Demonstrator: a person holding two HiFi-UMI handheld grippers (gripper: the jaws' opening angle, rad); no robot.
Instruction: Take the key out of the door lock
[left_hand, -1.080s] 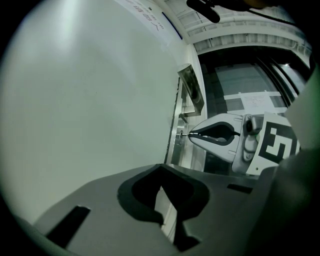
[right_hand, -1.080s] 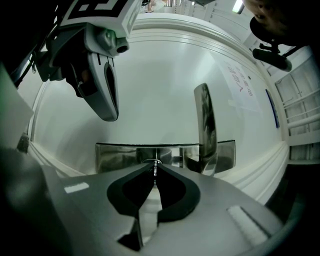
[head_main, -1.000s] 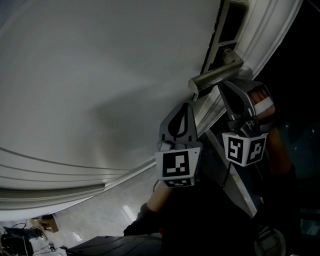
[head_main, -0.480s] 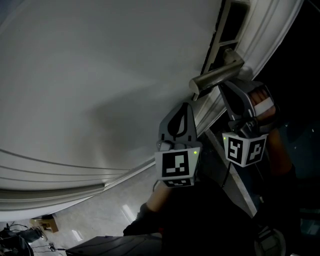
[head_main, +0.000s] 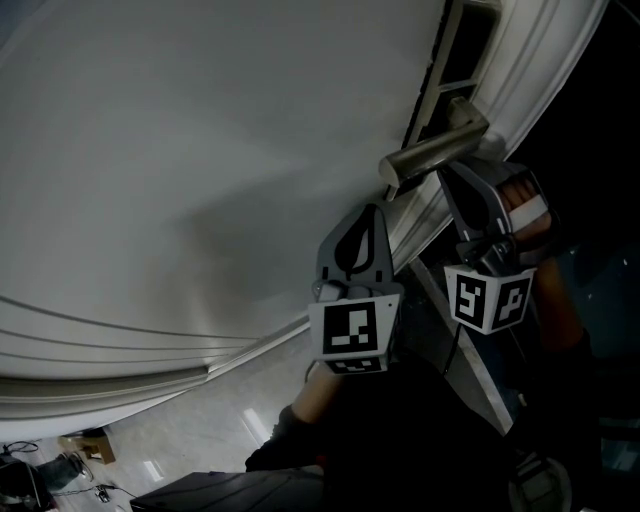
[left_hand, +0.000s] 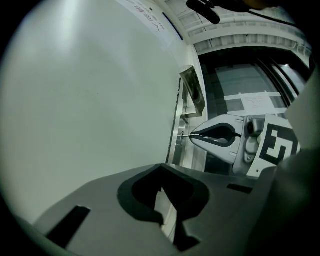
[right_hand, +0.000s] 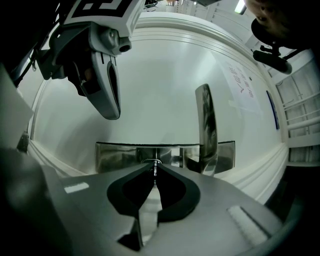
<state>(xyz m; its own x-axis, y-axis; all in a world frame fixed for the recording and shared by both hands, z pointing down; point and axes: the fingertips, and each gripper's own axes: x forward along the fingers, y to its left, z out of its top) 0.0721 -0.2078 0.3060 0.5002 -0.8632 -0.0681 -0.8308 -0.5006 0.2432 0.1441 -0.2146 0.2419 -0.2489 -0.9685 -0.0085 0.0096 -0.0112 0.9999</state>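
The key (right_hand: 155, 168) shows as a thin metal blade, edge-on, sticking out of the lock in the steel plate (right_hand: 117, 155) on the white door (head_main: 200, 150). My right gripper (right_hand: 155, 170) is shut on the key just below the lever handle (right_hand: 206, 127). In the left gripper view the right gripper (left_hand: 192, 135) pinches the key (left_hand: 185, 135) at the plate. My left gripper (left_hand: 159, 168) is shut with nothing between its tips and hangs beside the door, left of the lock. In the head view the left gripper (head_main: 371, 212) sits under the handle (head_main: 432, 152), with the right gripper (head_main: 450, 178) beside it.
The door's moulded frame (head_main: 540, 70) runs along the right. A dark opening (left_hand: 250, 90) lies past the door's edge. Floor and some clutter (head_main: 80, 450) show at the bottom left. A person's hand (head_main: 525, 205) holds the right gripper.
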